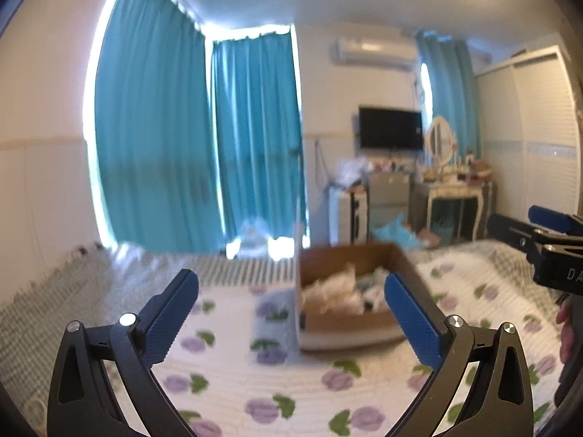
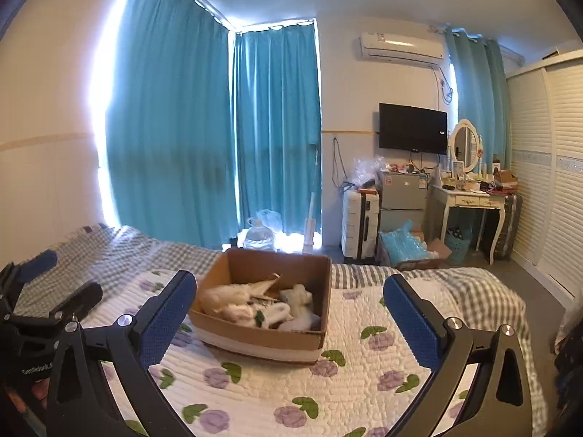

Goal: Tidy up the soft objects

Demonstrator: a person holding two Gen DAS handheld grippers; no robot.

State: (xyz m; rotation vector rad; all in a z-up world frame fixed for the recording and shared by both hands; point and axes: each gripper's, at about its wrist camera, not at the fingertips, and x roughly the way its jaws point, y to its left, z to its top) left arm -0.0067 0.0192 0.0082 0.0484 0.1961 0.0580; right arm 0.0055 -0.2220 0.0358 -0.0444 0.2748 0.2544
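Soft objects (image 1: 339, 287), pale and crumpled, lie inside an open cardboard box (image 1: 364, 322) that stands on the floral quilt (image 1: 233, 375) of the bed; in the left wrist view (blurred throughout) the box sits ahead and slightly right of centre; the left gripper (image 1: 291, 315) hangs above the quilt with its blue-padded fingers (image 1: 171, 320) spread wide and nothing between them; the right gripper (image 1: 546, 251) shows at the right edge, seen from the side, beside the box and apart from it; teal curtains (image 1: 160, 131) cover the windows behind the bed; a wall television (image 1: 391, 127) hangs above a cluttered dresser.

Right wrist view: the cardboard box (image 2: 262, 338) rests on the floral quilt (image 2: 349, 393), framed between the fingers (image 2: 164, 320) of the right gripper (image 2: 289, 315), which are held far apart and touch nothing; the soft objects (image 2: 255, 306) fill the box floor, white and cream, one with a green mark; the left gripper (image 2: 54, 276) appears at the left edge over the checked blanket (image 2: 120, 255), its fingers parted; beyond the bed stand a water jug (image 2: 258, 238), a white suitcase (image 2: 359, 224), a small fridge (image 2: 402, 196) and a white dressing table (image 2: 470, 200) with an oval mirror.
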